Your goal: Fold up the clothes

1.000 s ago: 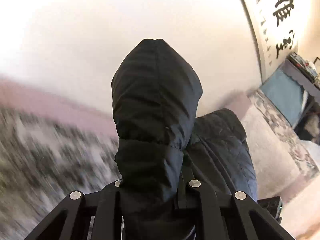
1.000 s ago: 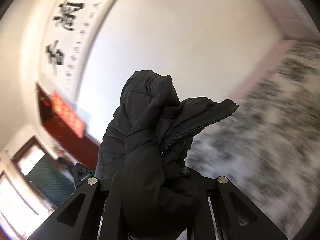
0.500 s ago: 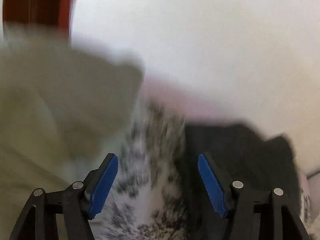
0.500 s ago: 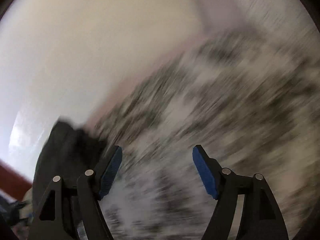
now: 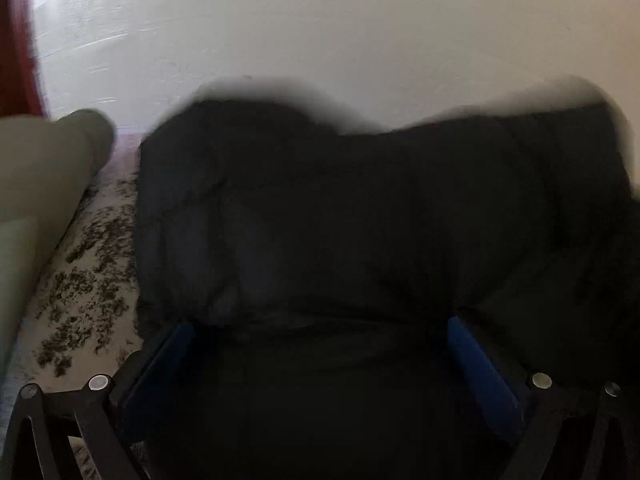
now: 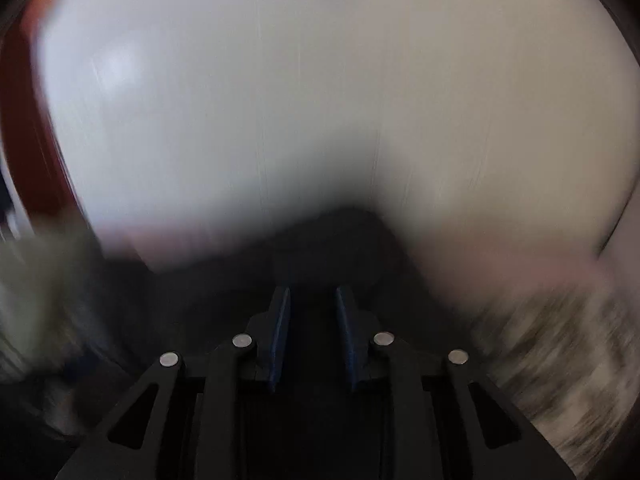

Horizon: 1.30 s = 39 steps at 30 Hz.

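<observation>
Black puffer jacket lies bunched on patterned bedspread, against white wall; no neat fold visible, so task judged early, most folding left.

Left gripper: jaws wide apart, straddling jacket bulk, not clamped.

Right gripper: jaws narrowed, dark jacket fabric between them; grip probable, blur prevents certainty.

Olive garment beside jacket, left.

Writing, labels: none legible.
</observation>
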### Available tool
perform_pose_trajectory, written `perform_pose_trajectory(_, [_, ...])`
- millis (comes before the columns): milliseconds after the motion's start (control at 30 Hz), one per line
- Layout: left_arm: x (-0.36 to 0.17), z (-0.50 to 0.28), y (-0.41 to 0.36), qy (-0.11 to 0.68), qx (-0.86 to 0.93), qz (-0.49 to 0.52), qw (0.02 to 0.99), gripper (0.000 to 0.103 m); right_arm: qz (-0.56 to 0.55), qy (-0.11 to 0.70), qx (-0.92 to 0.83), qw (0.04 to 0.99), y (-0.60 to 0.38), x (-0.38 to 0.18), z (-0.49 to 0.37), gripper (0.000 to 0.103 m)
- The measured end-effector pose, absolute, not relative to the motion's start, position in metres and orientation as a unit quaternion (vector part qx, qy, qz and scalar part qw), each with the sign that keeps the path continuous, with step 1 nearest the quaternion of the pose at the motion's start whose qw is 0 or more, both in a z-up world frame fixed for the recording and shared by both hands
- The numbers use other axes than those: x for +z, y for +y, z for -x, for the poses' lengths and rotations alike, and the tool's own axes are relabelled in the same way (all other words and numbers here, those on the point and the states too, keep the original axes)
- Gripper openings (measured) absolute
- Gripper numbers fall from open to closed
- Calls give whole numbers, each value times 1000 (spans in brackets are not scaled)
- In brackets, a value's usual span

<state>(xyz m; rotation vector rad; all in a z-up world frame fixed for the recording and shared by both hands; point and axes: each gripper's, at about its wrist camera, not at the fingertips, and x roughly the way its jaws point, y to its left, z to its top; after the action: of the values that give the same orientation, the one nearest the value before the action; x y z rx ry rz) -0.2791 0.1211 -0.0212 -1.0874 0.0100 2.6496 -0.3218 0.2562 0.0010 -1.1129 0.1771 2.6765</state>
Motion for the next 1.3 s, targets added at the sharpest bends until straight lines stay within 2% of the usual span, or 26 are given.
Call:
perform_pose_trajectory(133, [-18,290,127,22,907,400,128,103,370,29,918,137,254,-3,317,26])
perform_pose_trajectory(200, [2,281,124,29,907,404,117,103,380,21,914,140,254,1,315,27])
perform_pose_trajectory(267, [46,245,109,45,924,365,104,103,336,42,932,130,256,40,273,29])
perform_pose_trajectory(300, [67,224,101,53,932,345,100,103,308,37,943,120,250,64,236,40])
perform_pose_trajectory(333, [90,199,94,62,938,326,97,103,279,33,954,109,245,89,199,61])
perform_pose_trajectory(400, [124,139,71,73,950,290,94,103,239,30,967,86,225,127,113,83])
perform_pose_trajectory(433, [138,107,61,78,954,274,92,103,237,35,967,82,219,129,81,86])
perform_pose_trajectory(600, [144,-14,1,72,952,274,114,103,226,57,970,68,185,138,-75,89])
perform_pose_trajectory(700, [124,-37,-28,49,946,292,135,103,216,63,972,68,171,136,-152,89])
perform_pose_trajectory(833, [96,-68,-21,42,946,293,134,103,200,63,973,94,138,122,-160,90])
perform_pose_trajectory(1167, [101,-76,0,27,945,291,144,103,244,46,961,124,144,93,-117,90])
perform_pose_trajectory(1300, [102,-76,-5,37,954,277,112,103,264,33,956,124,145,87,-99,90])
